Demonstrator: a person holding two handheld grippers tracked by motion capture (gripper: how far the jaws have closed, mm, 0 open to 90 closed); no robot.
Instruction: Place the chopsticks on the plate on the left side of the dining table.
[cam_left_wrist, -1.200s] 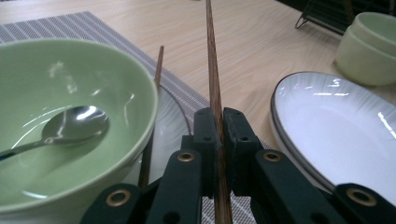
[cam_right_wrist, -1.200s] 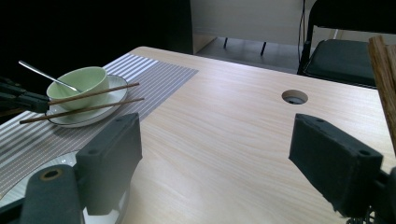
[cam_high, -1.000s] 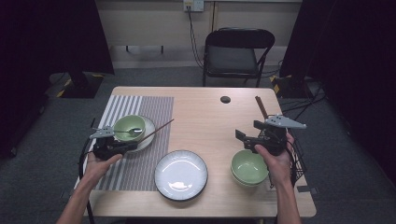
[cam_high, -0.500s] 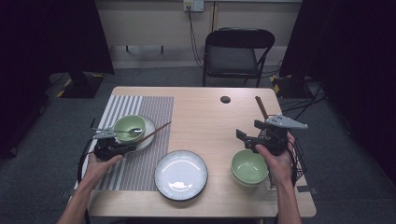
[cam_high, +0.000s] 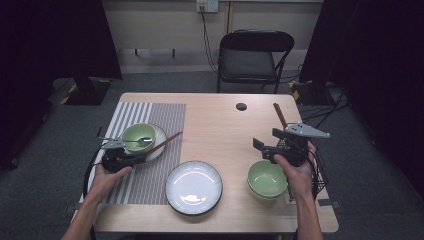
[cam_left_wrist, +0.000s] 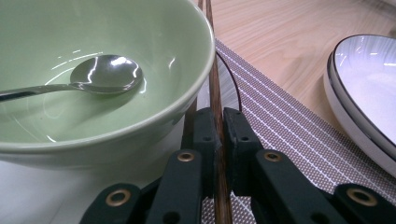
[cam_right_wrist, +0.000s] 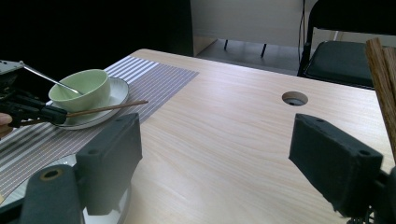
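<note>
Clamping a brown chopstick (cam_left_wrist: 216, 116) near its low end, the left gripper (cam_high: 131, 159) has its jaws pressed together on the wood beside the green bowl (cam_high: 138, 136). From that grip the stick's long axis runs up and to the right over the saucer (cam_high: 159, 141) and striped mat (cam_high: 150, 180), its free tip pointing toward the table's middle. A spoon (cam_left_wrist: 100, 77) rests in the bowl. The right gripper (cam_high: 272, 148) hovers with jaws wide apart above a second bowl (cam_high: 266, 179).

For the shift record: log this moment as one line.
left claw: shut on chopstick | chopstick: beside green bowl holding spoon | right claw: open, above table | white plate: bare
</note>
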